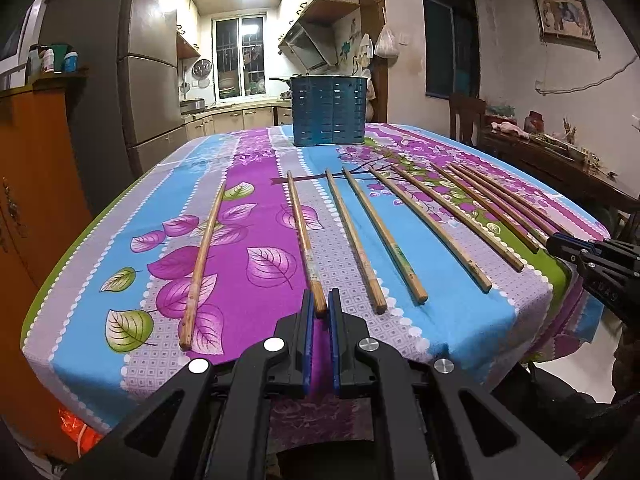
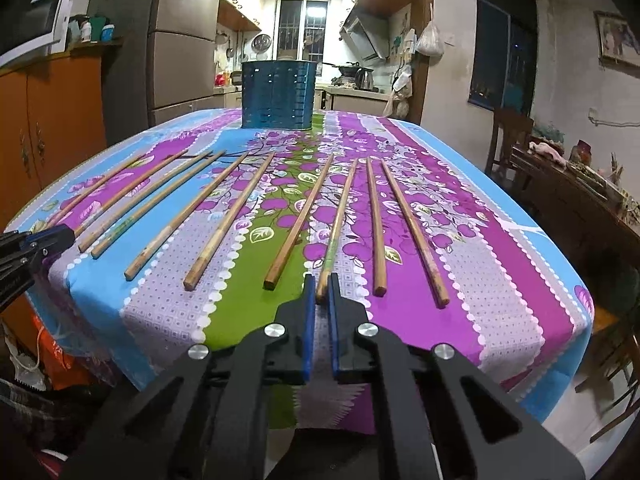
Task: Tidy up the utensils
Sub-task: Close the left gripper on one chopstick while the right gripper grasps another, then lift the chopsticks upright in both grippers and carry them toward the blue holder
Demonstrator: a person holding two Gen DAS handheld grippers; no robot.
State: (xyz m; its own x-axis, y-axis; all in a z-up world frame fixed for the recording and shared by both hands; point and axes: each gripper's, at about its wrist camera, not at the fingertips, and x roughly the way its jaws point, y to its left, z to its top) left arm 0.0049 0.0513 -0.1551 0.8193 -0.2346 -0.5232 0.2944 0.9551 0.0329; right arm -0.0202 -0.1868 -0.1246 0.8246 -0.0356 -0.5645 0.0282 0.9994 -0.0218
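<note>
left wrist view: left gripper (image 1: 320,306) pinches the near end of a worn wooden chopstick (image 1: 306,240); right gripper (image 2: 320,290) pinches a green-tinted chopstick (image 2: 338,224). others lie fanned on the floral tablecloth (image 2: 520,280), with the blue slotted holder (image 1: 329,110) well beyond.

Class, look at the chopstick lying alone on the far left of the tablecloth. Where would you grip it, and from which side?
Grip the near end of the chopstick, coming in from the table's front edge. It lies flat, pointing away towards the blue holder, its thicker end nearest, with bare cloth on both sides for the fingers.
</note>
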